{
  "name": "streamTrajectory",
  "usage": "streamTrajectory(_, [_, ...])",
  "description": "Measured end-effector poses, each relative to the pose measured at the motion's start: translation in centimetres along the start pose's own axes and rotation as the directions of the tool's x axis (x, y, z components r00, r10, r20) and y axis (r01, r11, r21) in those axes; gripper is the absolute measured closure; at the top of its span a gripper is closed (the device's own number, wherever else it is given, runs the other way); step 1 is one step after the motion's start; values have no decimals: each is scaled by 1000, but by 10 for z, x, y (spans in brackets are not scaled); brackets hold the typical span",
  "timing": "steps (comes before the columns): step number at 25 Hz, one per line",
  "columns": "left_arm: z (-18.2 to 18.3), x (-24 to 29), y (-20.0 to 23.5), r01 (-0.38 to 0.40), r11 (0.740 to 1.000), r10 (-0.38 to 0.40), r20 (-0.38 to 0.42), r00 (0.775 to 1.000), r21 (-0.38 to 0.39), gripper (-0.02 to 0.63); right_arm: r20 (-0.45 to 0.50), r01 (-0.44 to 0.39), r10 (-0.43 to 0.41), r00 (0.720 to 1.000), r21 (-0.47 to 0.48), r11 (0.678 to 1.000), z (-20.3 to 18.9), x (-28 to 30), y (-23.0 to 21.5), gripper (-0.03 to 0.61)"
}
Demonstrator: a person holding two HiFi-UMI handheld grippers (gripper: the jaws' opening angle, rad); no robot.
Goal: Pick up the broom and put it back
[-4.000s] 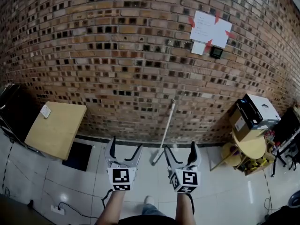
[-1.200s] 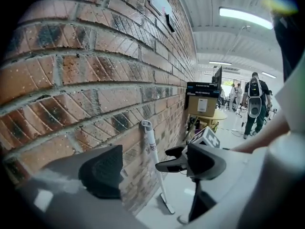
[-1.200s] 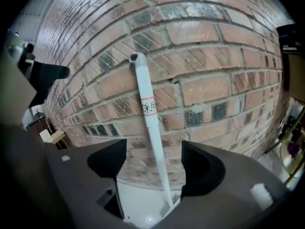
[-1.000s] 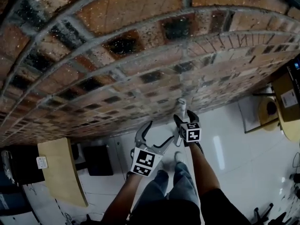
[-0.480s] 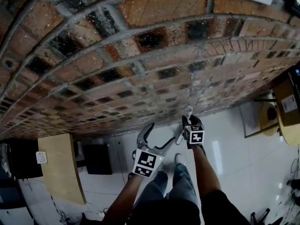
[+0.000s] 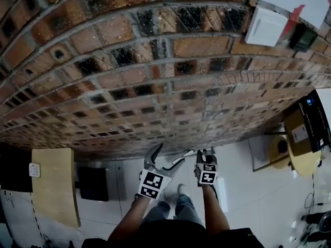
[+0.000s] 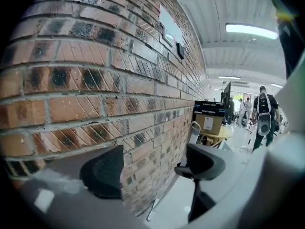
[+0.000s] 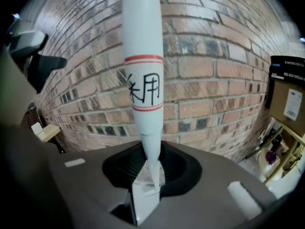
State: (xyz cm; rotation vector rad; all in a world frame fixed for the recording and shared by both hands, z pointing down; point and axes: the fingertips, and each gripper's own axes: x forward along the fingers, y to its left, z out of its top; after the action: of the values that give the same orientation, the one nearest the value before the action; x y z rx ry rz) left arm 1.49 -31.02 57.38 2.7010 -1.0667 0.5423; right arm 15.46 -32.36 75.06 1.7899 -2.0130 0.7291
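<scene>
- Broom handle: long axis runs straight up the centre of the right gripper view, near the brick wall.
- Right gripper: jaws clamped on the handle.
- Left gripper: jaws wide, empty, just beside the handle.

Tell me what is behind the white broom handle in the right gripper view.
A brick wall stands behind the broom handle. The handle covers a strip of bricks; its thin end disappears between the shut jaws of the right hand-held gripper.
</scene>
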Motion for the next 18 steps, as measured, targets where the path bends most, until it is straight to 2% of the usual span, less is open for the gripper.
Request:
streamTrajectory(5, [28,-28,22,-64,996,70,93,993,-65,196,141,33,-29,990,-29,999,69,-50,20,488])
streamTrajectory(10, [65,-70,45,-143,984,162,194,967,-108,204,242,54,-29,970,-97,994,130,-102,44,486])
streamTrajectory(14, [91,-108,61,-217,967,246,273,930,-131,204,317,60,-19,948,-121,991,172,-145,59,486])
streamTrajectory(18, [115,-147,78,-322,936,351,331,876,-142,204,396,54,-2,918,-120,991,215,-180,72,486])
